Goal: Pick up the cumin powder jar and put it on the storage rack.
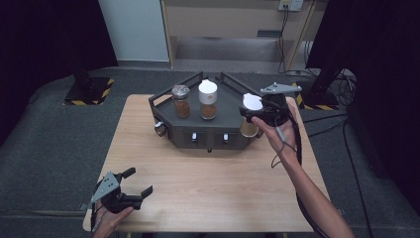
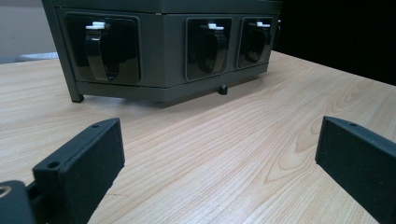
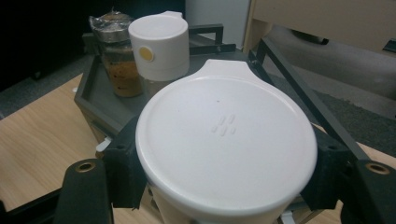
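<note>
A dark angular rack stands at the back middle of the wooden table. On it are a glass spice jar with a metal lid and a brown-filled jar with a tall white cap. My right gripper is shut on a third jar with a wide white lid, held in the air at the rack's right front corner. In the right gripper view that lid sits between both pads, with the other two jars behind it. My left gripper stands open and holds nothing near the front left corner.
The rack has a raised rail around its top and three recessed black clips with white tabs on its front faces. In the left gripper view bare wood lies between my left gripper and the rack. Dark floor surrounds the table.
</note>
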The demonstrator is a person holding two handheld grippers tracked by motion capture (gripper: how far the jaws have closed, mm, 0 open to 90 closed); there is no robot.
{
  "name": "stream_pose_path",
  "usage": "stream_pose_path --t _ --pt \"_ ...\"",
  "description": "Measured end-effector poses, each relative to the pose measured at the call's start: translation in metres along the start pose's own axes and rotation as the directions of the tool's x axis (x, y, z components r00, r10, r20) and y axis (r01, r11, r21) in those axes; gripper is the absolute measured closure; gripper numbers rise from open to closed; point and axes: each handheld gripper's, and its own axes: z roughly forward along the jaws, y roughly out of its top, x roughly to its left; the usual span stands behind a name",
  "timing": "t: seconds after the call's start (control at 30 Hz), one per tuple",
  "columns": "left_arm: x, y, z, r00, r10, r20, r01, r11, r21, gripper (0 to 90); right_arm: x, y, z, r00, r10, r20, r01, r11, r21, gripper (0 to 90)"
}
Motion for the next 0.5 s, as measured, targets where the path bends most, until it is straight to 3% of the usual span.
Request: stream_pose_path --t 0.5 --pt "0.000 0.000 0.000 1.0000 -0.001 0.000 0.001 1.0000 -0.001 0.1 0.003 0.025 0.026 0.9991 0.021 0.036 -0.021 1.000 -0.002 30.6"
